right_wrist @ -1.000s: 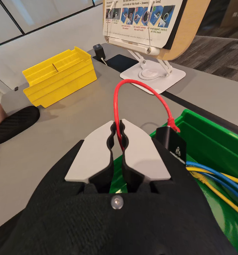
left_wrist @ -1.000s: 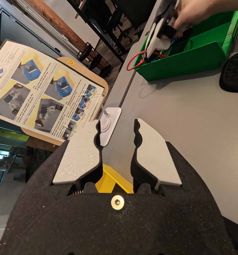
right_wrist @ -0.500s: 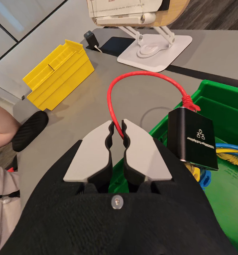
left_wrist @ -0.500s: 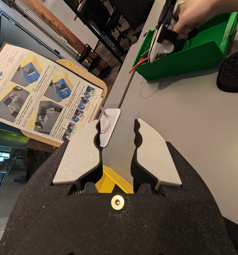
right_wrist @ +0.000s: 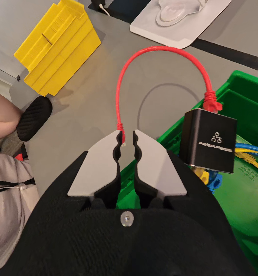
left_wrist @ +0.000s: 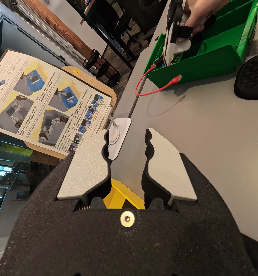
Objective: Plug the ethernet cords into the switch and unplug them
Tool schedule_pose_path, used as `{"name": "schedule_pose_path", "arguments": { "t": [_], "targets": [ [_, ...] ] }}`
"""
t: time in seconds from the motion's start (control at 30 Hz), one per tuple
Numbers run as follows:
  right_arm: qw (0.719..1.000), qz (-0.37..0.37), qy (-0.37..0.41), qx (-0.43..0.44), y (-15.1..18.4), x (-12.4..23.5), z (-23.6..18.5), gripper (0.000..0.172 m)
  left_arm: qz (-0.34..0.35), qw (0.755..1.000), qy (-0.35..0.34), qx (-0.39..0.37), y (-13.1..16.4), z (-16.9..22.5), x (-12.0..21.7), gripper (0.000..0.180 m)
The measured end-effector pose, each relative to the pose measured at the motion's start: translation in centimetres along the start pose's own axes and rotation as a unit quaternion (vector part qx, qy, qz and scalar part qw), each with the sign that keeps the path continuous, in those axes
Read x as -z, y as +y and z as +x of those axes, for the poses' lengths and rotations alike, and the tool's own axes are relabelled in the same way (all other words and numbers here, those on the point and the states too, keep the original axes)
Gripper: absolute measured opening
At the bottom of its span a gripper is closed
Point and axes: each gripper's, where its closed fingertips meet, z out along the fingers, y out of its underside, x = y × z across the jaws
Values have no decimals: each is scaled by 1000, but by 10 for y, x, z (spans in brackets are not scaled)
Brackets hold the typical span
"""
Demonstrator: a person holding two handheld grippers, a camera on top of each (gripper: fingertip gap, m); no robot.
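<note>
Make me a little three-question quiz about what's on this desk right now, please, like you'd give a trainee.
1. True or false: one end of the red cord is plugged into the black switch.
2. Which bin holds the blue and yellow cords? A) yellow bin B) green bin C) neither
3. Fill in: the left gripper has its fingers wide apart with ______ between them.

Key:
1. True. Its free plug hangs between the right gripper's parted fingers, and there is a gap on one side.
2. B. The yellow bin stands apart, across the desk.
3. Nothing; only the desk shows beyond them.
</note>
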Motion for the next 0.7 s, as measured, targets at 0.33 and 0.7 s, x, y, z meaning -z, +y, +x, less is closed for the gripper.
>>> {"name": "schedule_pose_path", "arguments": {
  "t": [0.33,0.7],
  "targets": [
    [978,-2,153,144,-14,32,8,18,-5,1000,2,1,2,1,-3,46],
    [952,-47,263,150,2,70,42,47,-6,1000,2,1,3,0,-3,46]
  ]
}}
